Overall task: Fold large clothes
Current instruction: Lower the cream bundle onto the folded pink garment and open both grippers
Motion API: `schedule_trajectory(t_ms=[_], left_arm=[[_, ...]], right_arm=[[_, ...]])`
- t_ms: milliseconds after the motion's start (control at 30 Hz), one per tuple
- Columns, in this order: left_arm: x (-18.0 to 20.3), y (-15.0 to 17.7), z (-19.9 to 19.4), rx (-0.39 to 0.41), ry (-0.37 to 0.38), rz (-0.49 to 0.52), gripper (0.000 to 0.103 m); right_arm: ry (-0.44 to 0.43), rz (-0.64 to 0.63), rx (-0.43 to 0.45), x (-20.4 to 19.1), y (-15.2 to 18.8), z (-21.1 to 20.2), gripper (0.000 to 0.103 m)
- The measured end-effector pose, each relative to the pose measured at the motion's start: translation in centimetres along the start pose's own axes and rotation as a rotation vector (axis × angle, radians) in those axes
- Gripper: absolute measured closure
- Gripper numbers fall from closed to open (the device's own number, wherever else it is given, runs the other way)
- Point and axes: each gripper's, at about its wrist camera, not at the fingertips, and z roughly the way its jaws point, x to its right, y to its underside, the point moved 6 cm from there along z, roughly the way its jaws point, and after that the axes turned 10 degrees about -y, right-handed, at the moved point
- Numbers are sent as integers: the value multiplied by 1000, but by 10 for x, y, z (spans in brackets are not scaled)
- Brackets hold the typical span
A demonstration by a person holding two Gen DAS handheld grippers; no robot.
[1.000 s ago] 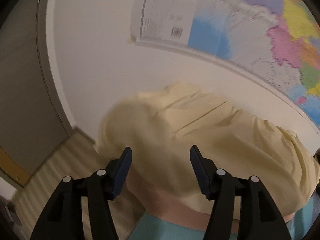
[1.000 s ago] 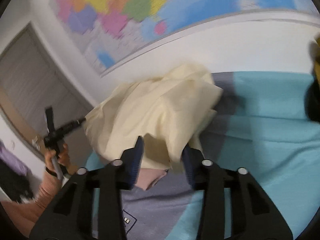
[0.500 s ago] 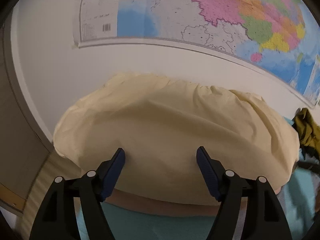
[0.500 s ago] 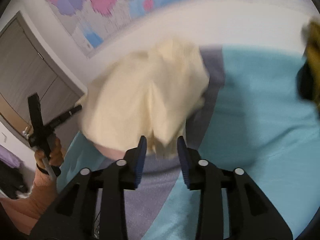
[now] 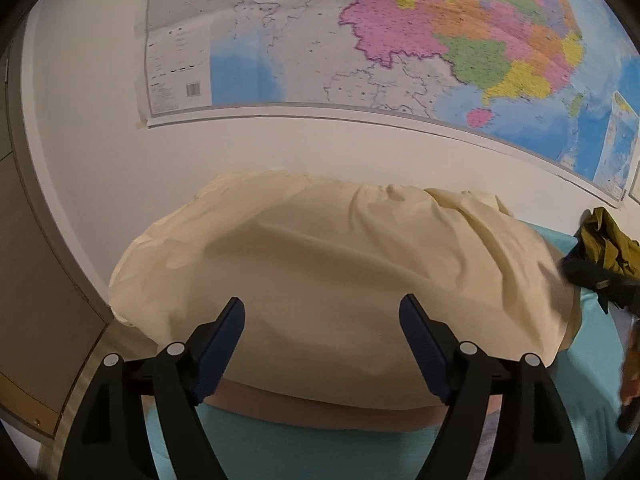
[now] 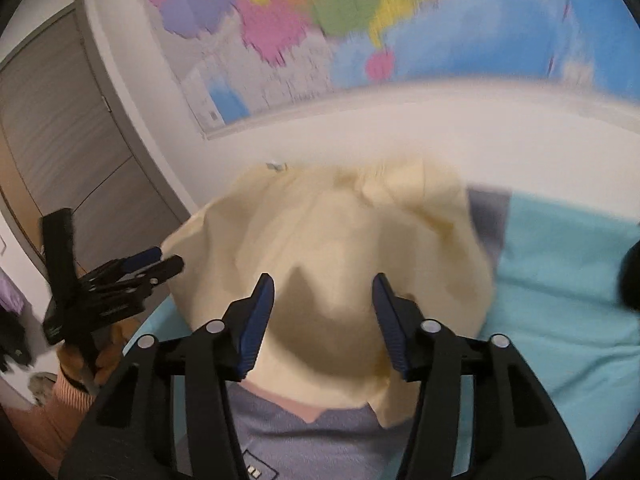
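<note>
The pale yellow garment (image 5: 340, 280) is lying as a rounded, lightly wrinkled mound on the turquoise bed cover (image 6: 568, 280), filling the centre of both wrist views below the wall map (image 5: 400, 40). The left hand-held gripper (image 5: 322, 344) and the right hand-held gripper (image 6: 323, 322) are both standing released, jaws just having been opening, with cloth beneath but not pinched. Compared with a second earlier, when the right gripper was pinching a hanging fold, the garment is now resting flatter and wider.
</note>
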Motion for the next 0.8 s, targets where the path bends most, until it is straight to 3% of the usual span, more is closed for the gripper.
schedule_trajectory(t_ms=[100,233,467,667,700,800], left_arm=[[6,6,8,-22,8,11,26],[9,13,19,-48,3,14,26],[9,14,13,-38,5,16,23],[14,21,0,-27,-5,3,13],[16,24,-5,-17,-13,-1,7],[19,29,-15,0,-27,-20,7]], right_arm=[[-24,74,-68,17,18,26,58],[-41,104,-94,22,28,35,58],[-1,20,-53,-1,22,13,56],[51,-101,-56,-23,32,10,55],[66,-122,-49,-26,34,9,51],[87,-180,-28,-39,41,6,43]])
